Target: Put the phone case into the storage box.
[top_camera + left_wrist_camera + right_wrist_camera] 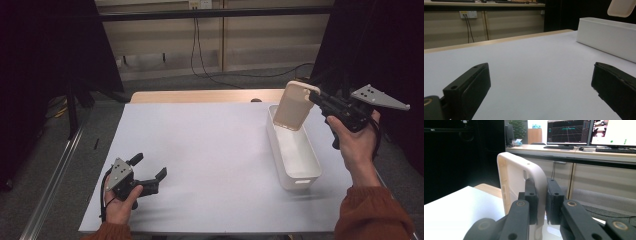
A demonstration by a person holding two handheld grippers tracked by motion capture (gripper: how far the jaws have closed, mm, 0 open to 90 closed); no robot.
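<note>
Wide open bench (210,150) here, a big bare stretch of white sheet running from the left claw (150,172) across to the white bin (295,155), which sits near the bench's right edge. Left claw rests low near the front edge, jaws spread wide, nothing between them. Right claw (314,95) is clamped on one rim of the beige phone case (295,107), which hangs tilted above the bin's far end, clear of its walls.

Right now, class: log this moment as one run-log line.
right gripper: shut on phone case, above white bin | left gripper: open, holding nothing, on table
</note>
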